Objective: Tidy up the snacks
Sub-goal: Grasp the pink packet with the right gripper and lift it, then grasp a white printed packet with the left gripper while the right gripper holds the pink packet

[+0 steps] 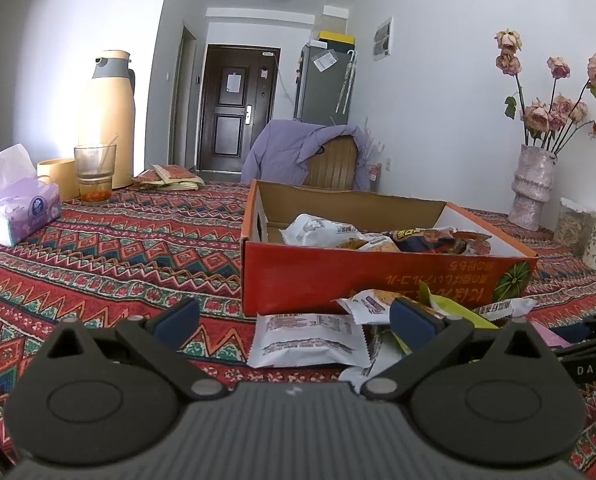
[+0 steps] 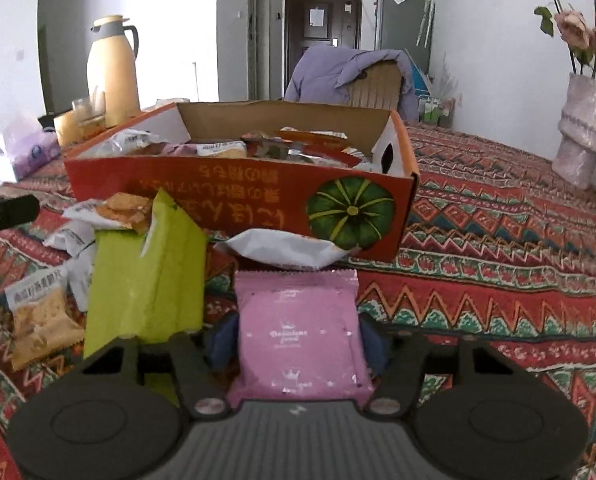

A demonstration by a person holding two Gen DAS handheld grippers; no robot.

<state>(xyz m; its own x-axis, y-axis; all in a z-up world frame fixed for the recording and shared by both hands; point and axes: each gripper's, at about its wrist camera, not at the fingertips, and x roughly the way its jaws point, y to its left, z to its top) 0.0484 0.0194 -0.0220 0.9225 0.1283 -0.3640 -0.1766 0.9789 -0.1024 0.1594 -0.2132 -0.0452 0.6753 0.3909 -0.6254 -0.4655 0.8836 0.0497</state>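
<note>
An open red cardboard box (image 1: 318, 280) (image 2: 226, 196) holding several snack packets stands on the patterned tablecloth. Loose packets lie in front of it: a white one (image 1: 306, 338), a green one (image 2: 150, 276), a cracker packet (image 2: 38, 316) and a white pouch (image 2: 286, 250). My left gripper (image 1: 294, 326) is open and empty, low over the white packet. My right gripper (image 2: 300, 338) is shut on a pink snack packet (image 2: 300, 332), just in front of the box.
A tissue pack (image 1: 16, 210), a glass (image 1: 95, 172), a yellow cup (image 1: 58, 178) and a yellow thermos (image 1: 108, 120) stand at the back left. A vase of dried roses (image 1: 532, 184) stands at the right. A chair with a purple jacket (image 1: 302, 152) is behind the table.
</note>
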